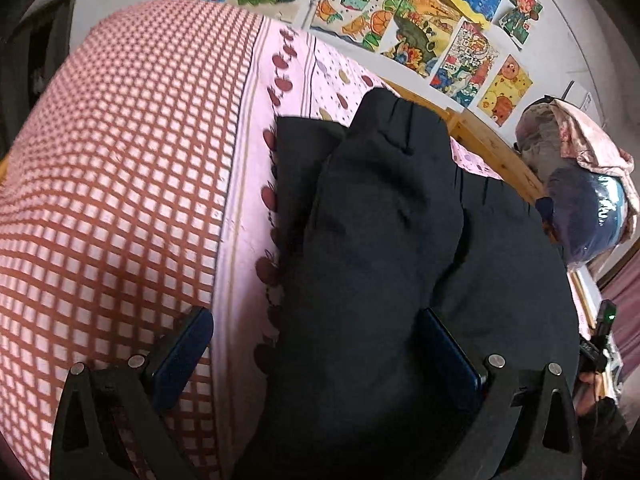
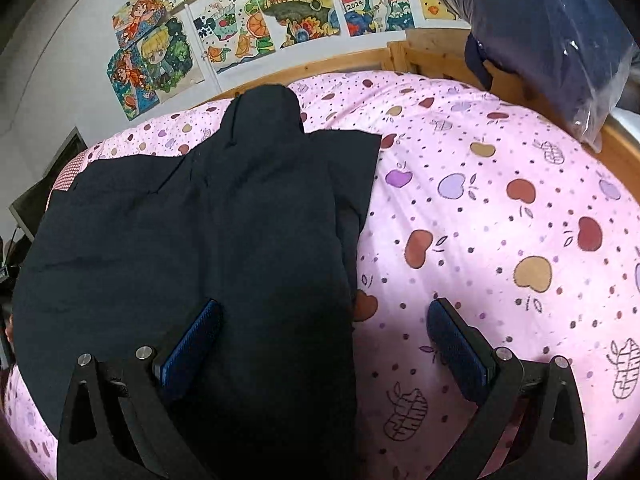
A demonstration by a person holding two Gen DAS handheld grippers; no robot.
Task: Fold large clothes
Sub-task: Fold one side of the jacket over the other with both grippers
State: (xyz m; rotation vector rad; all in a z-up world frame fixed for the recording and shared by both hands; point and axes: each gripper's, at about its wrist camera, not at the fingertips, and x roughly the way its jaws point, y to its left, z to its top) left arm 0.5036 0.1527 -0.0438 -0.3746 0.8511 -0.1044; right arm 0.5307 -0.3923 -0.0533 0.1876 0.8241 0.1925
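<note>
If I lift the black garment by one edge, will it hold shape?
Probably not: the black garment lies creased and draped flat on the pink bedsheet, so it looks floppy. Its folded layers would likely slide apart, and such a wide piece may sag from one grip.

Both views: soft, even daylight, moderately bright; source not visible. Strong fisheye bowing, pink sheet (image 2: 500,208) bulges like dome, dark vignette in corners. Black garment (image 2: 248,220) underexposed, folds barely readable, detail lost in deep tone. Faint soft shadow under garment edge on sheet. Small glare patches on plastic bag (image 2: 580,52) top right. Checked bedding (image 1: 120,184) sharp at centre, smeared toward left rim. Wall drawings (image 1: 420,28) crisp enough, slightly soft near edge
</note>
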